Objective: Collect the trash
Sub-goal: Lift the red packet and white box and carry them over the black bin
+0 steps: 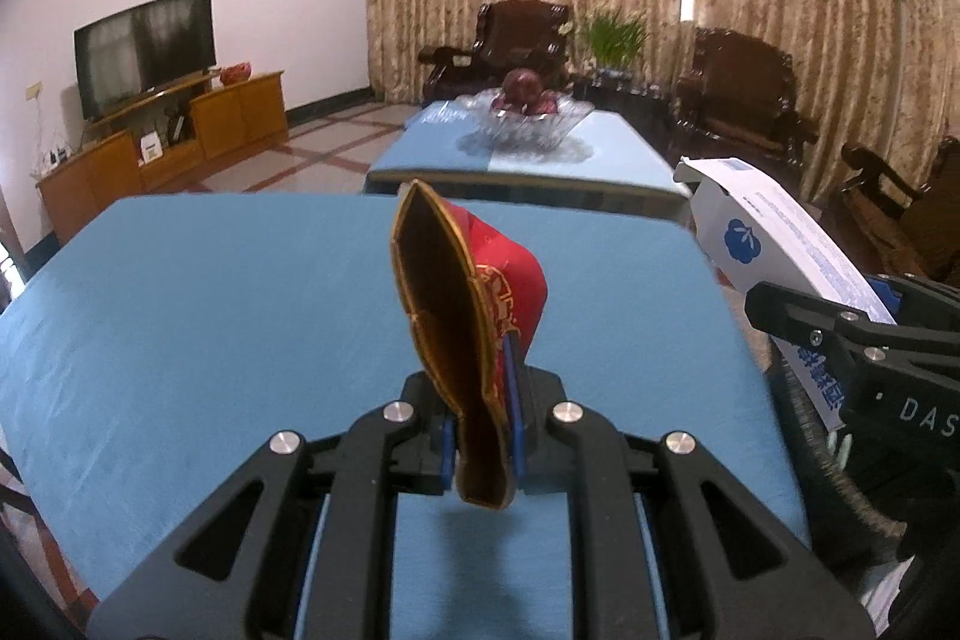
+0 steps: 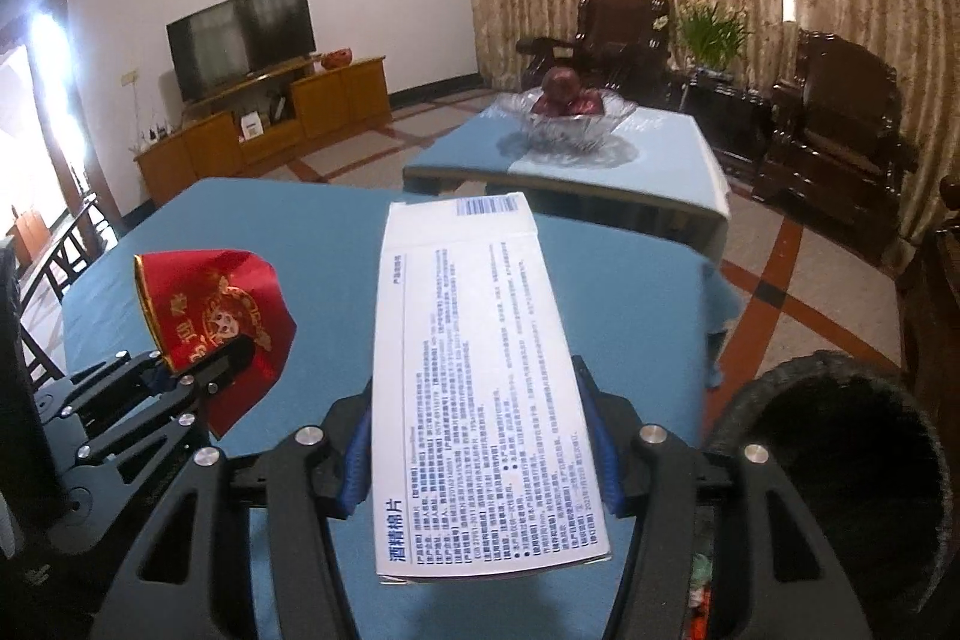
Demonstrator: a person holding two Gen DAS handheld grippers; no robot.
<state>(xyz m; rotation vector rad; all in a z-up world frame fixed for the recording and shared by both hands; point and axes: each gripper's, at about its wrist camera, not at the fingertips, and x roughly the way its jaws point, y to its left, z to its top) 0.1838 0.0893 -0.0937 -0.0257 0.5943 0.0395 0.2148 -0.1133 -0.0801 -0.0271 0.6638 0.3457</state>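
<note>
My left gripper is shut on a flattened red and gold paper pack, which stands upright between the pads above the blue table. In the right wrist view the same pack and left gripper sit at the lower left. My right gripper is shut on a long white box printed with blue and black text; its blue pads press both long sides. The box also shows at the right edge of the left wrist view.
A dark round bin stands just right of the table, below my right gripper. Beyond is a second blue table with a glass fruit bowl. A TV cabinet is at the left and dark armchairs at the back.
</note>
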